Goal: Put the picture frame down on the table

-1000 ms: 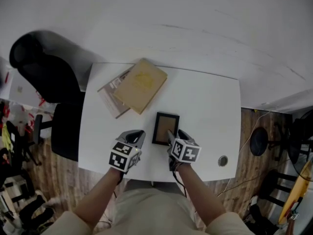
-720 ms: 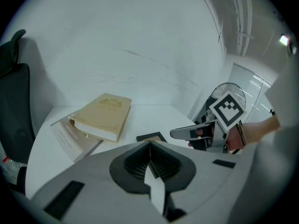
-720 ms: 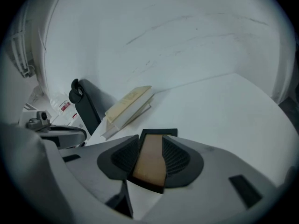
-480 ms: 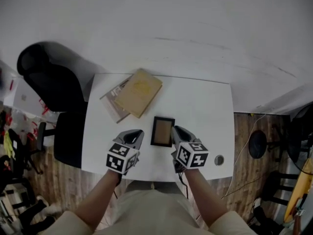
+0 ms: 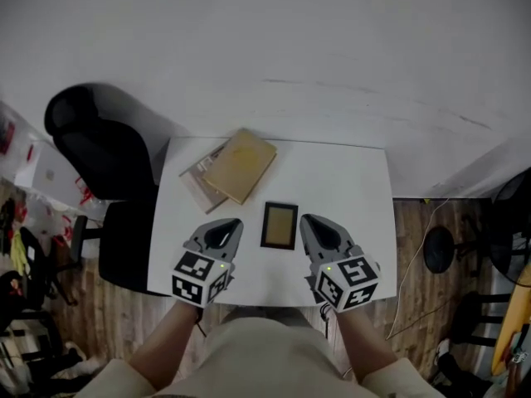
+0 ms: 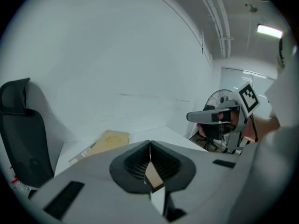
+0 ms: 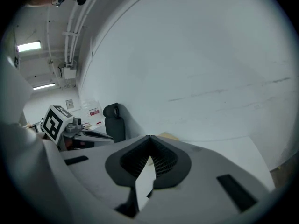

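From the head view, the picture frame point(image 5: 280, 225) lies flat on the white bench point(image 5: 353, 185), face up, its long sides running from the front edge toward the back. It sits near the middle of the front edge, well clear of both side edges. The left tool point(image 5: 235, 222) is just beside the frame's left side and the right tool point(image 5: 304, 219) is just beside its right side. Neither appears to touch it. A tan book point(image 5: 241, 165) lies on a booklet point(image 5: 197, 186) toward the back left corner, apart from the frame. A black office chair point(image 5: 91, 143) stands off the left edge.

In the left gripper view, the left tool point(image 6: 149, 143) has its jaws pressed together at the tips and grips nothing. A tan sliver shows through the slot behind the tips, and I cannot tell what it is. The tan book shows ahead on the left, and the right tool hangs off to the right.

In the right gripper view, the right tool point(image 7: 149, 137) is likewise closed tip to tip and empty, with white bench showing through the slot. The left tool and the chair show at the left.

Judging by how things lie, the setting-down is done: the frame rests on its own and both tools are off it. What remains is only to draw the tools back toward the front edge. That calls for a straight pull without brushing the frame's sides. The right half of the bench and the strip behind the frame are open. The frame is close to the front edge, so a nudge that way is the thing to avoid.
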The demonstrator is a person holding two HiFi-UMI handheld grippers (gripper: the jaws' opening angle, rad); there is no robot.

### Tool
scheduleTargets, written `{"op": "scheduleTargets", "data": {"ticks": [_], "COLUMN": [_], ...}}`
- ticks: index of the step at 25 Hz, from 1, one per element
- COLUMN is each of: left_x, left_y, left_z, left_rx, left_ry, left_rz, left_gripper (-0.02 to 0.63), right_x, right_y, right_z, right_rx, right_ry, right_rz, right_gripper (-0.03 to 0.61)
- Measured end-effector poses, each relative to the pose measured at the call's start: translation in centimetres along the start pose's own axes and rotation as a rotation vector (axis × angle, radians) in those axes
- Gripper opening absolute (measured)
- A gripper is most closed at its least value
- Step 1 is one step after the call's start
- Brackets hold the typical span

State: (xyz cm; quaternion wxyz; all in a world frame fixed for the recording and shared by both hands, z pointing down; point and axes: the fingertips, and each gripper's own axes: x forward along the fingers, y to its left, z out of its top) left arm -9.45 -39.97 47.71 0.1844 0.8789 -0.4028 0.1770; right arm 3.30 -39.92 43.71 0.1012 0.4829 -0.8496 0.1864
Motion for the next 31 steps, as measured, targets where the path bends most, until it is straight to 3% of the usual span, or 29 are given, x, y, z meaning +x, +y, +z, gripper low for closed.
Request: {"op": "scheduleTargets", "data": {"ticks": [6, 12, 23, 31], "left_x": [-4.0, -7.0, -7.1, -6.9], "left_y": [-1.1, -2.2, -3.5, -4.6], "left_z": [3.3, 5.9, 6.3, 6.5], "left_rx": [0.055, 0.125, 0.157, 0.175], "left_ry": [-0.078, -0.133, -0.132, -0.133], "left_rz": [0.009, 0.016, -0.011, -0.025], "left_gripper": [0.021, 0.021, 0.021, 0.021], "right_x": [-3.8, -7.0, -8.6, -9.4], "right_y": [3.2, 4.7, 6.0, 6.0], "right_z": [3.7, 5.7, 6.5, 6.9], "right_rx": [0.028, 0.011, -0.040, -0.017], "right_ry": [-0.095, -0.152, -0.166, -0.177], "right_rz": [0.072, 0.080, 0.090, 0.108], "right_gripper": [0.023, 0.023, 0.023, 0.023]}}
